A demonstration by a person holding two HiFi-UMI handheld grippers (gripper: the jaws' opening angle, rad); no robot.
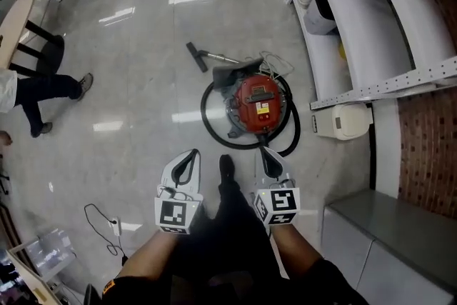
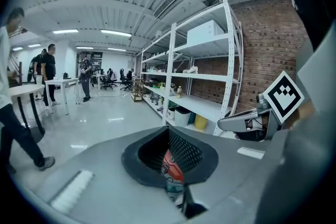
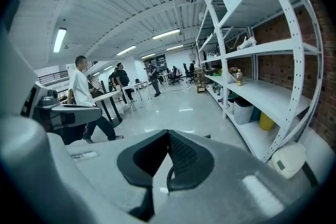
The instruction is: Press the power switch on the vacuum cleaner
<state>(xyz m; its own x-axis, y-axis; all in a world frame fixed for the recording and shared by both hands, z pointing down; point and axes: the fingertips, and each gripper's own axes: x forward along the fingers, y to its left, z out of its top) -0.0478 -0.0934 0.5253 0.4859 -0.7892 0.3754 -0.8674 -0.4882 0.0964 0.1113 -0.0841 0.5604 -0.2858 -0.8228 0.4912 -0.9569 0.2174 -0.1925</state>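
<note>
Approach looks to us like the step in hand: nothing touches the vacuum cleaner (image 1: 258, 103) yet. It sits on the floor (image 1: 143, 39), a round red body with a black hose (image 1: 206, 118) looped around it and the suction nozzle (image 1: 196, 56) lying beyond it, off its far left side. We hold both tools on its near side. The left hand-held gripper (image 1: 193, 153) is off to its near left, clear of the hose. The right hand-held gripper (image 1: 267, 152) lines up with its near edge, tip over the hose loop as the head view shows it. Each has its jaws pressed together at the tips and pinches nothing; the red seen through the hollow of the left one is the vacuum cleaner down on the floor. Both gripper views look out across the room, so we judge the tools are held well above it. White shelving (image 1: 343, 46) stands to the right of the vacuum cleaner. We cannot pick out the power switch on the red top from here. The next move, we judge, calls for bending down, tilting one closed tip, likely the right since it is nearer, toward the top of the body, finding the switch, and pushing squarely on it without snagging the hose.
</note>
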